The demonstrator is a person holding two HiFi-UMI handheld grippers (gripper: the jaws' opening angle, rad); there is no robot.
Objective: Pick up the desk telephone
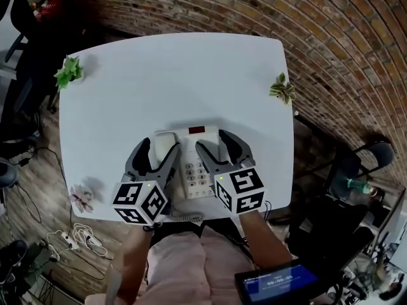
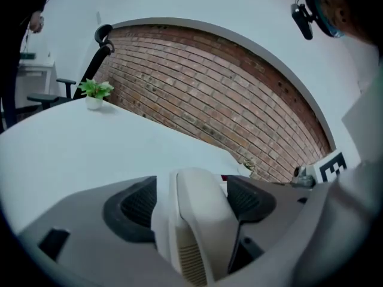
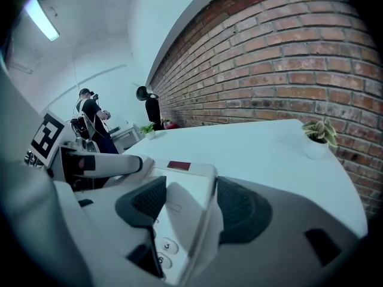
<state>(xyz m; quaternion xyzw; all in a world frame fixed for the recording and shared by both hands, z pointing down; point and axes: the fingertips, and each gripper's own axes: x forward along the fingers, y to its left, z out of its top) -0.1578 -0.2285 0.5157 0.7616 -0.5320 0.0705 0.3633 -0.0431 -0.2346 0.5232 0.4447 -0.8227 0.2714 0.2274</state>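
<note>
At the desk's (image 1: 159, 75) near edge sits the desk telephone (image 1: 198, 170). The left claw (image 1: 159, 150) is released astride its handset (image 2: 200, 220), the right claw (image 1: 219, 146) released astride the base's right side. Clenching unevenly could pull the handset free or tip the base. A corner pot (image 2: 94, 103) holds a green plant (image 2: 96, 89)

Grey moulded left gripper (image 1: 160, 146) and right gripper (image 1: 216, 143), each with two curved jaws lined with black ribbed pads (image 2: 139, 205), carry white cubes (image 1: 141, 201) printed with black square markers; the wearer's clothing (image 1: 184, 259) is pale pink.
</note>
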